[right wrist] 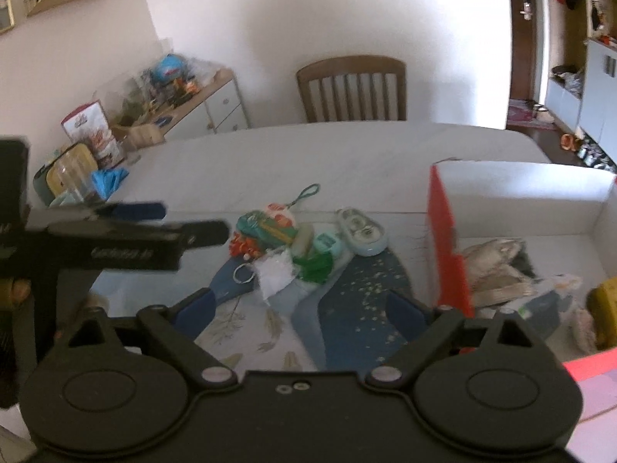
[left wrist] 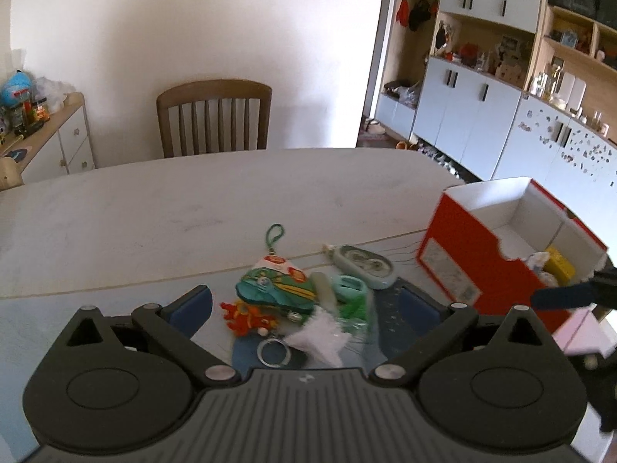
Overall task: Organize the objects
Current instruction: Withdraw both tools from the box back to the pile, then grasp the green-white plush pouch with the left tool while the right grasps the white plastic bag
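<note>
- My left claw point(left wrist: 304, 301) stands wide, its blue pads apart on either side of a small heap of trinkets, and nothing is gripped between them.
- My right claw point(right wrist: 304, 308) is wide too and empty; only the patterned cloth point(right wrist: 347, 308) lies between its pads.
- The heap sits straight ahead of my left claw and ahead, a little to the left, of my right one.
- In the heap, a green pouch point(left wrist: 275, 289) with a looped green cord lies on top, touching an orange toy point(left wrist: 248, 318) on its left.
- A metal key ring point(left wrist: 273, 352) lies nearest my left claw, just beside a white crinkled wrapper point(left wrist: 320, 337).
- A mint-green case point(left wrist: 351, 287) and something bright green point(left wrist: 353, 306) lie at the right of the heap.
- A pale oval case point(left wrist: 366, 262) rests at the far right edge of the heap, tilted.
- The red box point(left wrist: 462, 266) stands open to the right of both claws, close by my right pad in the right wrist view.
- Inside the box I see a yellow thing point(right wrist: 603, 301) and some pale, blurred items I cannot make out.
- My left claw's arm crosses the left side of the right wrist view, blurred.
- The table point(left wrist: 193, 200) stretches beyond the heap, with a wooden chair point(left wrist: 214, 115) at its far side.
</note>
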The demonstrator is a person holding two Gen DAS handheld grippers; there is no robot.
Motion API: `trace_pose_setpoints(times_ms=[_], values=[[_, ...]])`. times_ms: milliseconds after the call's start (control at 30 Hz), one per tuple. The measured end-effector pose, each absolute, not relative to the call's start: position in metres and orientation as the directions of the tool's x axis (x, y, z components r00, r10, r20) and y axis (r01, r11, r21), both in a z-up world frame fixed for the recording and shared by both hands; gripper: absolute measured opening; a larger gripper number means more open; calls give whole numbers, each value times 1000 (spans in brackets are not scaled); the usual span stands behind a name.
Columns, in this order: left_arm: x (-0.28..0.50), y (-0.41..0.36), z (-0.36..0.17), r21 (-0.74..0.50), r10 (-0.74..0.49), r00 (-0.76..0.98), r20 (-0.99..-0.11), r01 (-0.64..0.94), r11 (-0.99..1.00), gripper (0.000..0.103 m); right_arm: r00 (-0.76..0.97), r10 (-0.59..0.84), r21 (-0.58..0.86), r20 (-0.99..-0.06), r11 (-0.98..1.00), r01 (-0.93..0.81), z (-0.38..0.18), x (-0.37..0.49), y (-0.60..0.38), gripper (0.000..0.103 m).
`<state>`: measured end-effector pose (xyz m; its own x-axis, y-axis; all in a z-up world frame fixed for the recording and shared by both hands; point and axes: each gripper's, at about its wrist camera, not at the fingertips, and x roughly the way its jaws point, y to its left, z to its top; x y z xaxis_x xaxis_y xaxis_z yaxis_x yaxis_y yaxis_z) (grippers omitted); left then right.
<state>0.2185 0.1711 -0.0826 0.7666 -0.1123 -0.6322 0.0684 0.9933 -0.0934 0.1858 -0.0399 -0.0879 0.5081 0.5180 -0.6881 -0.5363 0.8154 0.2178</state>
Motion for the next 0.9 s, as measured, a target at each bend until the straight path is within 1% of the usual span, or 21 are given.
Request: trace_pose_setpoints(times_ms=[167,333,433,500,667,900], values=[[248,190,-94,-107,-99,746,-659,37,994,103,461,525,217,-715,794,-568,-105,195,-19,89],[274,201,-104,-124,-115,726,-678,41,991,103,417,521,195,-745,768,-610,-121,202,4,86],[289,202,-111,-138,-133,707,-695,50,989,103,393,518,187,-760,752,-632,-131,209,17,83],[298,203,-115,-152,-144,694,-706,51,987,103,377,516,186,-769,745,-641,-137,214,25,79],[316,201,-126,-166,-158,668,-727,51,985,103,342,512,206,-788,742,-638,-155,228,40,72],[330,200,-141,-168,-156,645,-748,44,985,103,319,505,240,-802,761,-602,-170,251,50,67]])
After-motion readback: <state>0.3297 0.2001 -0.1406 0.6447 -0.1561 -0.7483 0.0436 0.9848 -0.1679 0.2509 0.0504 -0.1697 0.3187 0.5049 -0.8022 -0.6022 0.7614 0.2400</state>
